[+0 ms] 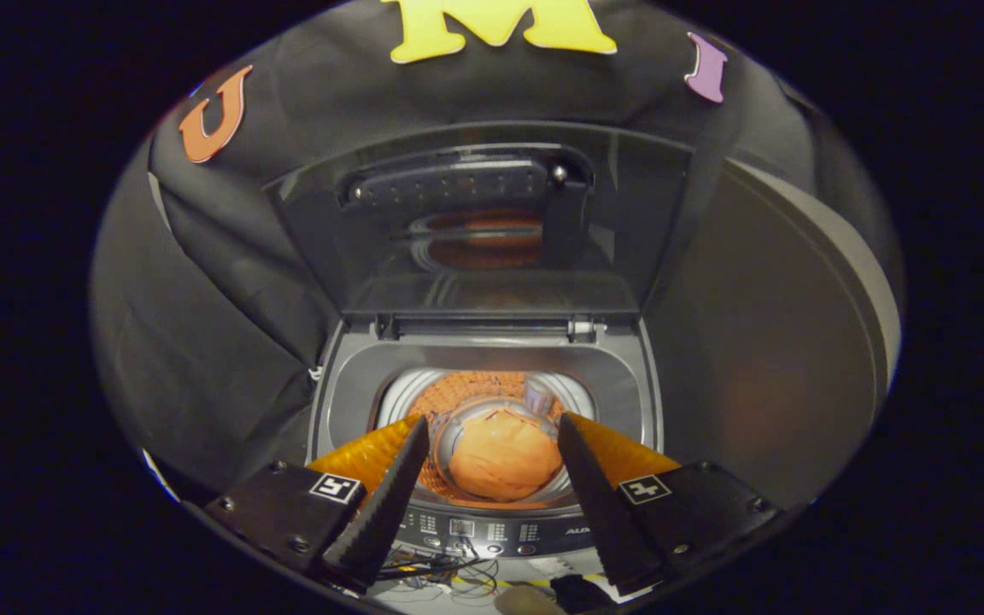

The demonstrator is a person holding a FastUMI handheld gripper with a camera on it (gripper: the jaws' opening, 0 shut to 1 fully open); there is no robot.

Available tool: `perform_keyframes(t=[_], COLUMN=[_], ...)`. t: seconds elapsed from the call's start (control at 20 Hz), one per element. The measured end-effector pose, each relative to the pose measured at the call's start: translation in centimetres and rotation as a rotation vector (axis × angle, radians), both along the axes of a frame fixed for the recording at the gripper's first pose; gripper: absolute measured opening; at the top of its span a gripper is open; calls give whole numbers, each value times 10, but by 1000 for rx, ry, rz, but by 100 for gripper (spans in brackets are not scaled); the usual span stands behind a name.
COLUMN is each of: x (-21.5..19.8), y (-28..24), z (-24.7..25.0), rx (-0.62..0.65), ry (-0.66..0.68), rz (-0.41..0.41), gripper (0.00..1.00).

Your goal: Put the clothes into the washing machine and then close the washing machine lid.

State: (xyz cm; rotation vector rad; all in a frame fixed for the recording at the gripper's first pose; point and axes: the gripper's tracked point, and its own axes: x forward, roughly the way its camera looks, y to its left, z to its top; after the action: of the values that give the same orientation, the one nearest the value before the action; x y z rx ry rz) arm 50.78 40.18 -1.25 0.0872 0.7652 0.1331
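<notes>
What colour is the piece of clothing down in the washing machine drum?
Orange; the clothing lies in the drum, seen in the gripper view between the open hand-held gripper fingers.

one washing machine (492, 376), with one lid (475, 222) standing raised behind its opening. one orange bundle of clothes (505, 465) lies down in the one drum (458, 401). one control panel (492, 534) runs along the front edge. one gripper (492, 444), its two jaws spread apart and holding nothing.

Black cloth (227, 256) drapes the booth wall behind and to the left. A grey curved panel (765, 342) stands on the right. Loose wires (441, 576) lie tangled on the floor in front.
</notes>
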Motion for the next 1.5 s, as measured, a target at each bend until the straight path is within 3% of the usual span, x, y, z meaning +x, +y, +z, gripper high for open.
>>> perform_keyframes(t=[0.5, 0.85, 1.2, 1.5], x=[19, 64, 117, 146], y=[18, 20, 18, 36], z=[112, 178, 207, 192], rx=[85, 99, 59, 17], ry=[-171, -266, -314, -287], rz=[27, -20, -65, -57], gripper=[95, 95, 95, 95])
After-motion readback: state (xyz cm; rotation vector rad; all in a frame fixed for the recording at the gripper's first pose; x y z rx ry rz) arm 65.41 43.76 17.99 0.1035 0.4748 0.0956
